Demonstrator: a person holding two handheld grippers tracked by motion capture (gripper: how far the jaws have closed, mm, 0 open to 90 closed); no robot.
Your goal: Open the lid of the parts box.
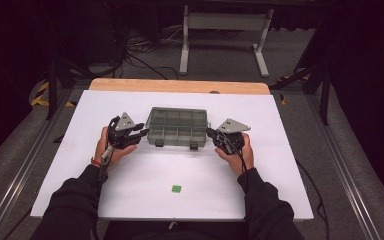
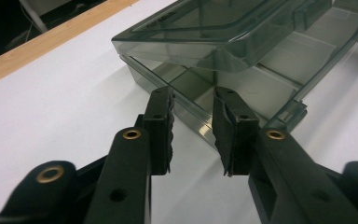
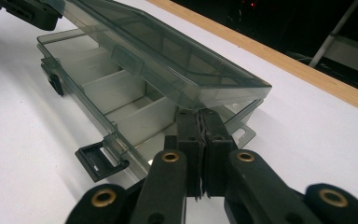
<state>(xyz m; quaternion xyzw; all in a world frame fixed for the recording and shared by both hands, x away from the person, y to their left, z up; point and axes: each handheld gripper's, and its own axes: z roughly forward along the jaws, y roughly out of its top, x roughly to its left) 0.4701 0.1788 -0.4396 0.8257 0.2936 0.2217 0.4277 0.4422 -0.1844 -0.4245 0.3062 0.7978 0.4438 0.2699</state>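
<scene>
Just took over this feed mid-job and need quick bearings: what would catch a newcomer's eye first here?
First the smoky clear compartment box at the middle of the white table, its lid lifted partway above the empty dividers. A hand-held gripper flanks each end: the left hand-held gripper with jaws apart at the box's corner, the right hand-held gripper with jaws shut against the other end. A small green square lies nearer the person.

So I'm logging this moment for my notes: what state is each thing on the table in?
Compartment box: on the table, lid part-raised, latches undone, visible compartments empty.
Left tool: jaws slightly apart at the box's end, nothing between them.
Right tool: jaws shut together, tips under the lid's edge at the other end.
Green square: lying flat, untouched, near the person.
</scene>
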